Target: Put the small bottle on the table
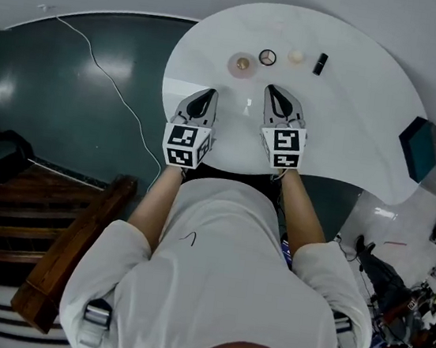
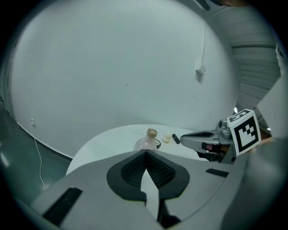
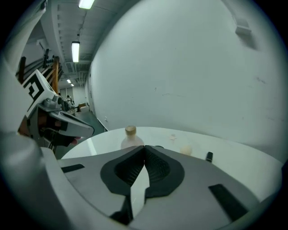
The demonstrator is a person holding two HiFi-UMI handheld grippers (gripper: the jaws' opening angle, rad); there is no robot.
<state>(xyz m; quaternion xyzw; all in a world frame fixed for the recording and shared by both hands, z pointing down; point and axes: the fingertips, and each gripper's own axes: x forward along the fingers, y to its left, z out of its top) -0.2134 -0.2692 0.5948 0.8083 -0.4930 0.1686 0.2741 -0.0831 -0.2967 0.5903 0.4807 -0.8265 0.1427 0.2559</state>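
Both claws are empty. The left claw [image 2: 146, 153] has its jaws together, pads meeting at the tips with nothing between them. The right claw [image 3: 145, 149] is closed the same way. We hold both over the near part of the table [image 1: 354, 107], side by side and apart.

The bottle [image 1: 242, 65] stands upright on the table ahead of both claws. It is forward and slightly right of the left claw, forward and slightly left of the right claw, and touches neither. We judge the placement done.

We judge the bottle light, rigid and smooth, probably glass, so slippery and breakable. It has a round belly, a short neck and a cork [image 2: 152, 133]. Take hold across the belly, below the neck, with moderate pressure. Do not grip the cork, which may pull out.
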